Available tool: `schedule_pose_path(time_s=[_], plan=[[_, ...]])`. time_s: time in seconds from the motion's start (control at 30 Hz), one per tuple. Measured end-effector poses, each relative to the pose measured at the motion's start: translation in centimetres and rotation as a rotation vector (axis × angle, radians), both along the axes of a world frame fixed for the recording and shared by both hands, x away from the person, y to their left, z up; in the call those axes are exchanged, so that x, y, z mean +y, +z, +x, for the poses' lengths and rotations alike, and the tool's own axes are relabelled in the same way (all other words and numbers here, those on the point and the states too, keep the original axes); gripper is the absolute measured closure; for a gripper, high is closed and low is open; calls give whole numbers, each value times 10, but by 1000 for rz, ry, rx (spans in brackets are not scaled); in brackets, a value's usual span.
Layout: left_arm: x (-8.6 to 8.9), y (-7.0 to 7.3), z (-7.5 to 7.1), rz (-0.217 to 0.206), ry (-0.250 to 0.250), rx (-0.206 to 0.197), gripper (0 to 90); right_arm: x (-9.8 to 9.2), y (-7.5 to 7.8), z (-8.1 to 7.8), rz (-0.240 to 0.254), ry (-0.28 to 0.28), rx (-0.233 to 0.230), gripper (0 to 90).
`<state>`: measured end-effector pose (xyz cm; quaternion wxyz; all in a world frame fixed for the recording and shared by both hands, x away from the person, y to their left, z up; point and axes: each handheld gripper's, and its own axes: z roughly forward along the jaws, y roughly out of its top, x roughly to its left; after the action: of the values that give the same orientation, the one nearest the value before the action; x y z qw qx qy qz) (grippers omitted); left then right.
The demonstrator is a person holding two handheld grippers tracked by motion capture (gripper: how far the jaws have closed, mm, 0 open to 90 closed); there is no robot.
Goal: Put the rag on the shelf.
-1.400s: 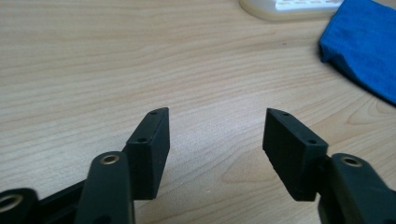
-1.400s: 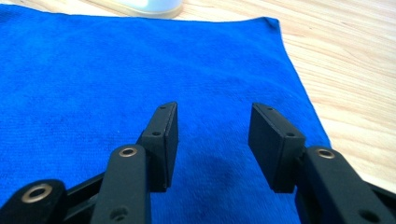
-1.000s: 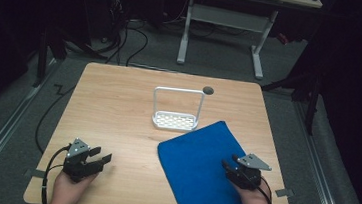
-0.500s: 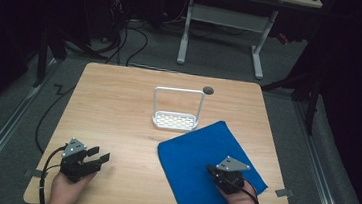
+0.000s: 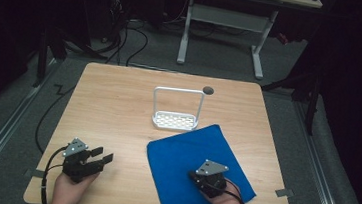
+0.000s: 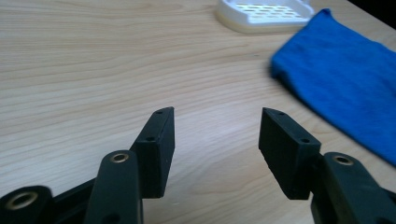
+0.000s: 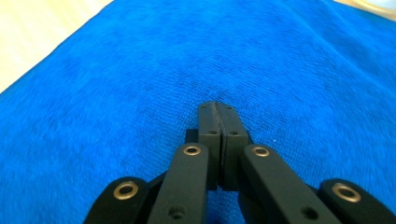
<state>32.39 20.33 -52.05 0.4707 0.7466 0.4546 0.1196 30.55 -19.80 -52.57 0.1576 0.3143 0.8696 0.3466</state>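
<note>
A blue cloth (image 5: pixel 198 159) lies flat on the front right of the wooden table (image 5: pixel 118 106). My right gripper (image 5: pixel 195 176) rests low over the cloth's front middle. In the right gripper view its jaws (image 7: pixel 218 106) are pressed together, shut, with blue cloth (image 7: pixel 233 51) all around them and nothing visibly held between them. At the front left, my left gripper (image 5: pixel 102 154) is open above bare wood. In the left gripper view the left gripper (image 6: pixel 217 126) points toward the cloth's near edge (image 6: pixel 345 79), with empty wood between its jaws.
A white perforated tray with a tall wire handle (image 5: pixel 175 120) stands at the table's middle, just behind the cloth; its base (image 6: pixel 266 11) also shows in the left gripper view. A round cable hole (image 5: pixel 208 90) sits behind it. A black cable (image 5: pixel 50 164) trails off the front left.
My right gripper has moved left from the cloth's right edge to its front middle. The left gripper has hardly shifted and stays open.
</note>
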Motion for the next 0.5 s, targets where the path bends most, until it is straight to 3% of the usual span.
schedule_pose_path(time_s=[0.07, 0.1, 0.13, 0.17, 0.2, 0.23, 0.33, 0.37, 0.43, 0.47, 0.5], plan=[[-16, 1, -4, 15, -39, 1, 488, 7, 0, -1, 14, 29, 10, 900], [-16, 1, -4, 15, -39, 1, 503, 7, 0, -1, 14, 29, 10, 900], [-33, 1, -8, 22, -89, 5, 515, 9, 3, -3, 2, 40, -28, 900], [-33, 1, -8, 22, -89, 5, 522, 9, 3, -3, 2, 40, -28, 900], [-54, 1, -13, 33, -141, 14, 536, 3, 8, -2, 27, 10, -48, 900], [-54, 1, -13, 33, -141, 14, 552, 3, 8, -2, 27, 10, -48, 900], [-91, 3, -20, 71, -230, 25, 624, -21, 13, 3, 65, -62, -65, 900], [-91, 3, -20, 71, -230, 25, 649, -21, 13, 3, 65, -62, -65, 900], [-108, 2, -22, 64, -277, 55, 677, -32, 14, 4, 78, -98, -68, 900], [-123, 0, -26, 82, -326, 63, 709, -42, 14, 6, 74, -128, -73, 900], [-123, 0, -26, 82, -326, 63, 726, -42, 14, 6, 74, -128, -73, 900]])
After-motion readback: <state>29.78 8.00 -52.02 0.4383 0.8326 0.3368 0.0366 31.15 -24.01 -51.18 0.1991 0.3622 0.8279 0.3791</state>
